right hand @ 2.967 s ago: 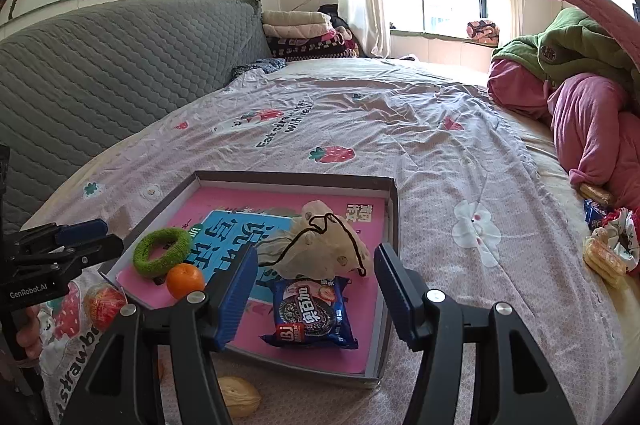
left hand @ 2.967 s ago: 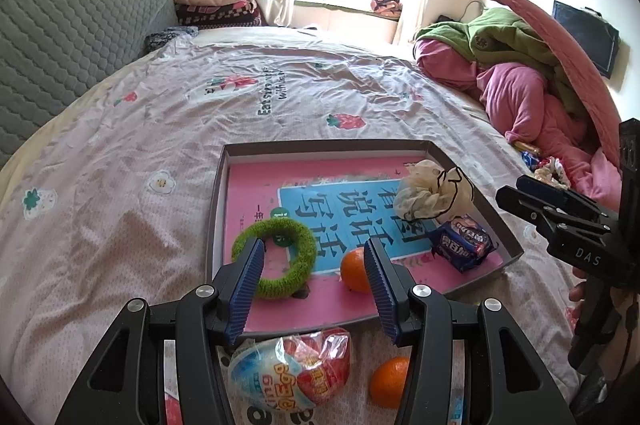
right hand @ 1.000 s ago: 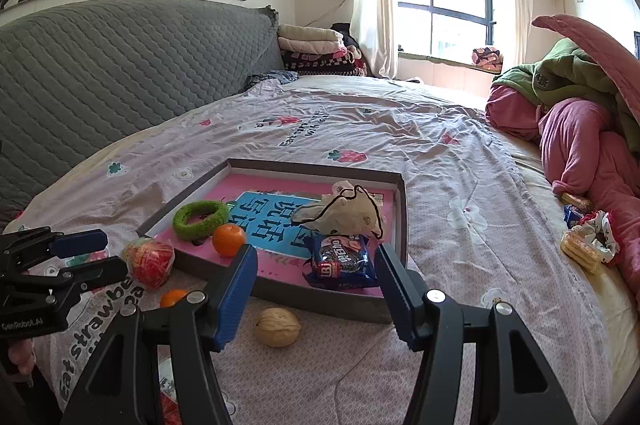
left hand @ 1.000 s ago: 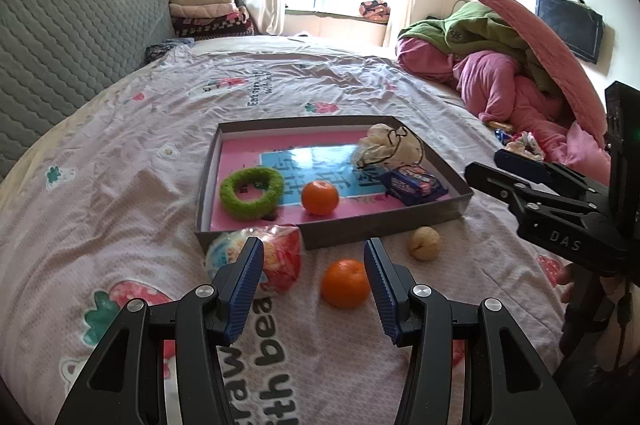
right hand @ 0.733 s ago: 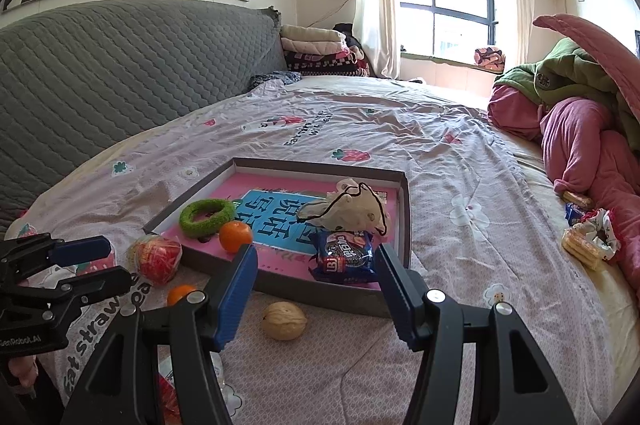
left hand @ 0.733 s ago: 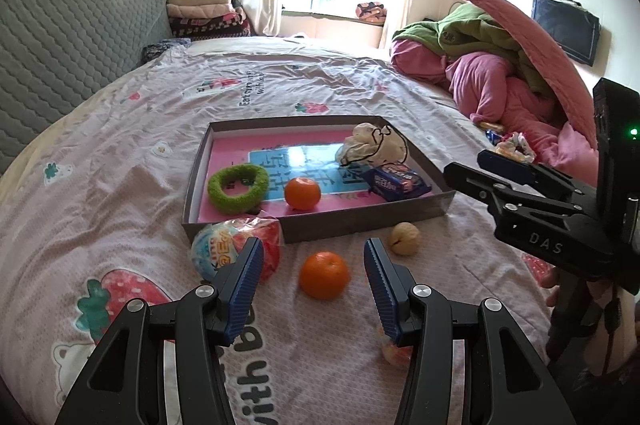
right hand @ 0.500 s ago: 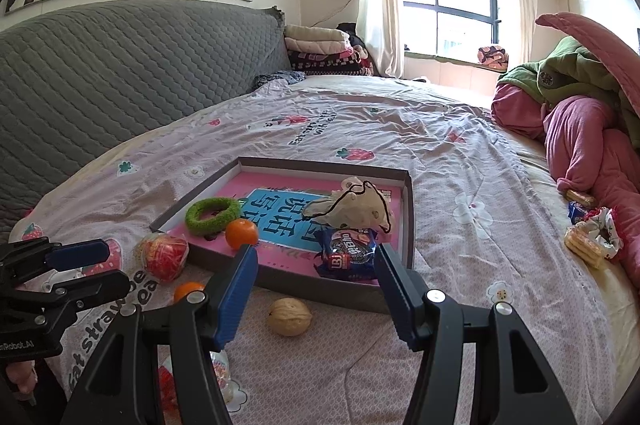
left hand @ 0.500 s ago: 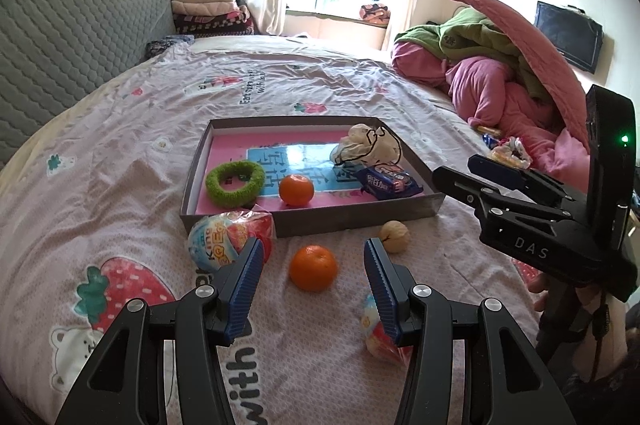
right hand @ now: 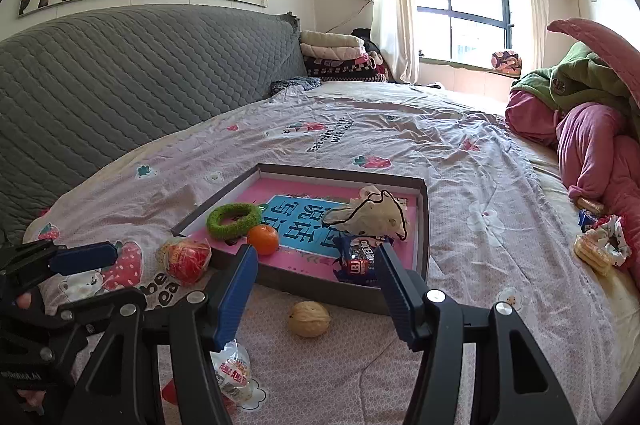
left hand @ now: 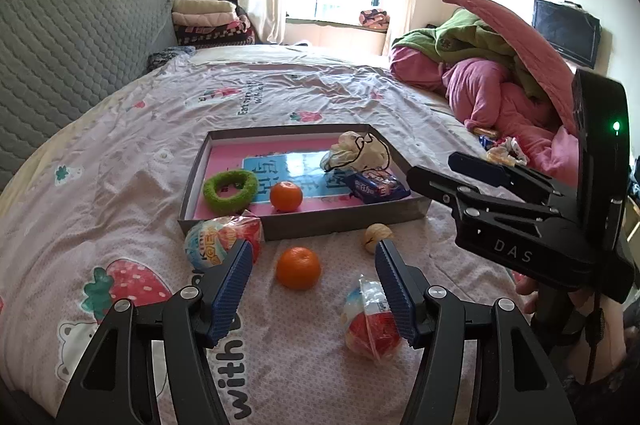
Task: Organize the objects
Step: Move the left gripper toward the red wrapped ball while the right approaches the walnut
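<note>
A loose orange (left hand: pixel 299 267) lies ahead between the widening, empty left tongs (left hand: pixel 314 283).

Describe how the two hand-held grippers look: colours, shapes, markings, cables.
Both are black angular frames with silver screws and ribbed blue pads. The right hand-held gripper bears "DAS" lettering, a green light and a thin black cable. The left hand-held gripper carries small white lettering.

Home bedroom: bed (right hand: pixel 400 145), quilted headboard (right hand: pixel 140 73), folded blankets (right hand: pixel 332 57).
</note>
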A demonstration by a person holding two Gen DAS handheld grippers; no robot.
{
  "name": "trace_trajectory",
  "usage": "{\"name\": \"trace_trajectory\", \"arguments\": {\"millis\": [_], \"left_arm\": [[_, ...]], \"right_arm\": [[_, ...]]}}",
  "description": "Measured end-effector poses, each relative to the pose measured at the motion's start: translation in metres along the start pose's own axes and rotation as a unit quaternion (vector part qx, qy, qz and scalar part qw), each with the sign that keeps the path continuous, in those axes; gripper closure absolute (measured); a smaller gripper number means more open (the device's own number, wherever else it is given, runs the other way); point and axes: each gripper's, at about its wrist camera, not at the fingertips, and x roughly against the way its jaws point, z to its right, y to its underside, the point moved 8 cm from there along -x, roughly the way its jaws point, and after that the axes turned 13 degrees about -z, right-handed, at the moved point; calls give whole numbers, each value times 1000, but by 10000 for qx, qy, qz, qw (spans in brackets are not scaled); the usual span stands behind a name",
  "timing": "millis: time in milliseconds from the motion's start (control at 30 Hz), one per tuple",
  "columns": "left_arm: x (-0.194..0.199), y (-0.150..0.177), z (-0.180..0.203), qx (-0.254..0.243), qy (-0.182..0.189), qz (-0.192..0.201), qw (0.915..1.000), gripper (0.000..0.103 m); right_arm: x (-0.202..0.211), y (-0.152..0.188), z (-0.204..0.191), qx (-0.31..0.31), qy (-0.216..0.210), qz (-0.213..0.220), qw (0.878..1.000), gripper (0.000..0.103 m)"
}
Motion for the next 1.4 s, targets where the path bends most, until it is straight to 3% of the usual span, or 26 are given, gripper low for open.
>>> {"name": "trace_trajectory", "arguments": {"millis": [1400], "left_arm": [[2, 27, 26, -397, 13, -332, 9987, 35]], "right_arm": [[5, 13, -2, 20, -168, -225, 9996, 43]]}}
